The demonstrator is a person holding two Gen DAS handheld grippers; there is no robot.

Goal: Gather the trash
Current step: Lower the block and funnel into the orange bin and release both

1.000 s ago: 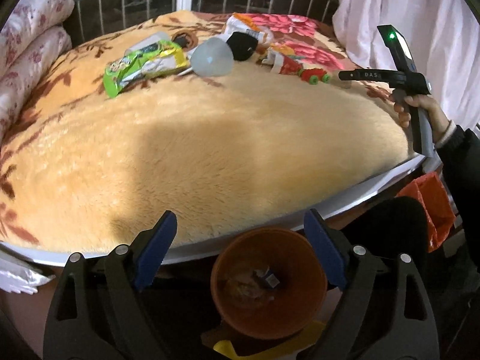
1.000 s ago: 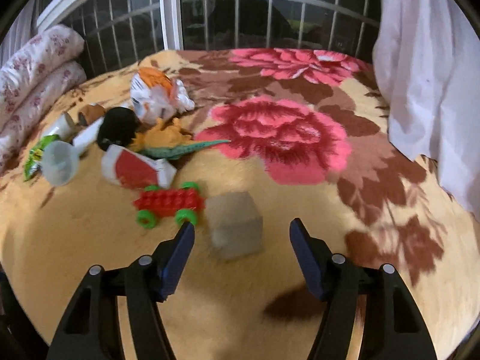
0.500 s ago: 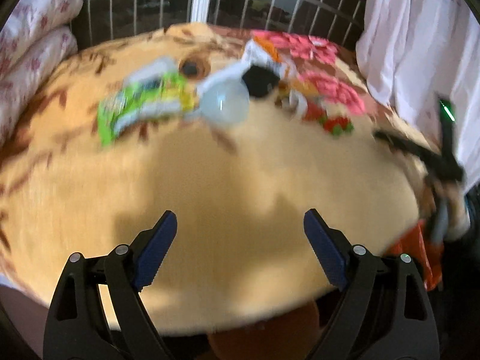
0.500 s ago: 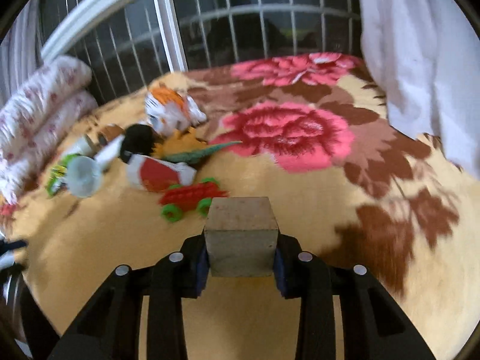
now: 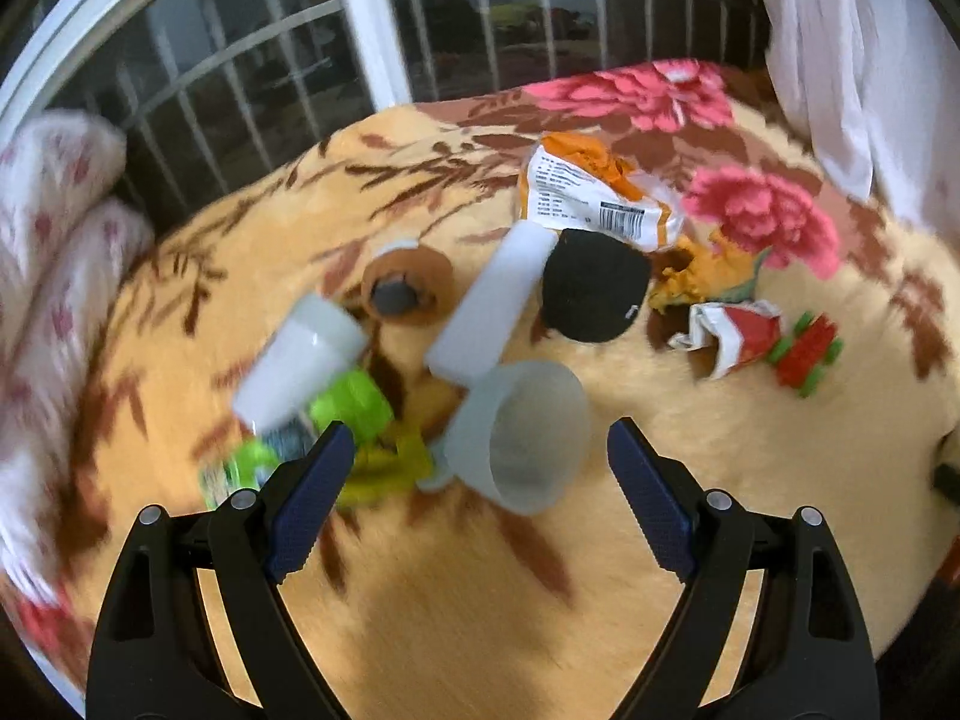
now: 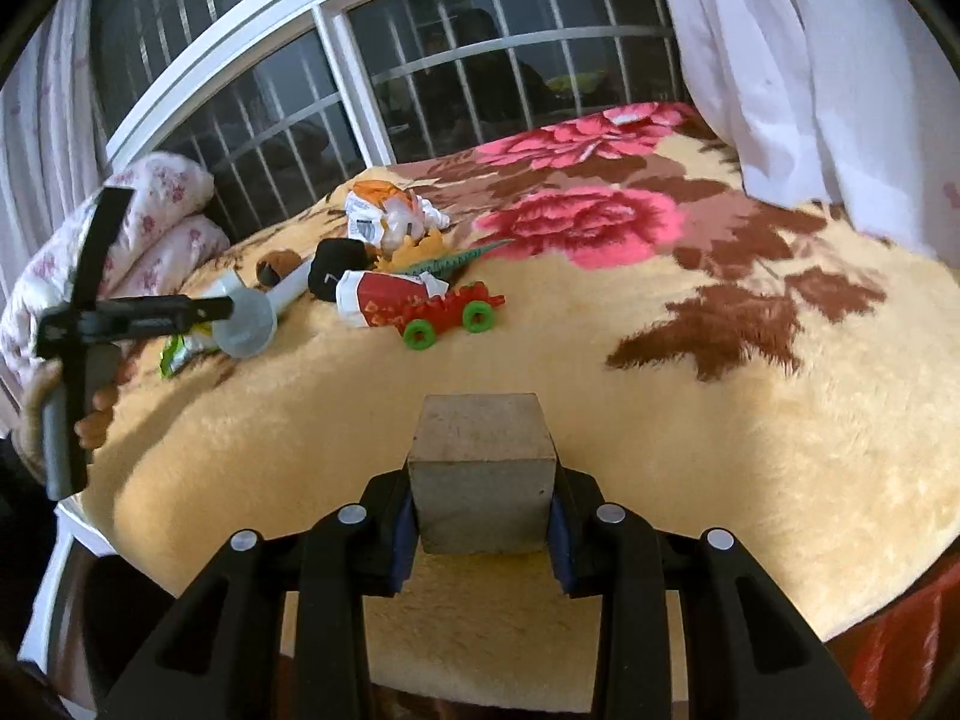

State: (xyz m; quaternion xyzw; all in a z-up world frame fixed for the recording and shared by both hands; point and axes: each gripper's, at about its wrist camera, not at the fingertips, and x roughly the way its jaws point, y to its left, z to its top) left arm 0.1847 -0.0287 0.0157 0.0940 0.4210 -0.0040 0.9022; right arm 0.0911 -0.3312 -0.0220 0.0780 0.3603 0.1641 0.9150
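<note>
At the bottom centre of the right wrist view, the right gripper is clamping the grey block above the blanket, while the left gripper, jaws spread wide, is hovering over the translucent cup.

This is a home, most likely a bedroom. A plush flowered blanket fills the middle of the frame, a rolled quilt lies at the left, a white curtain hangs upper right, and a barred window stands behind.
</note>
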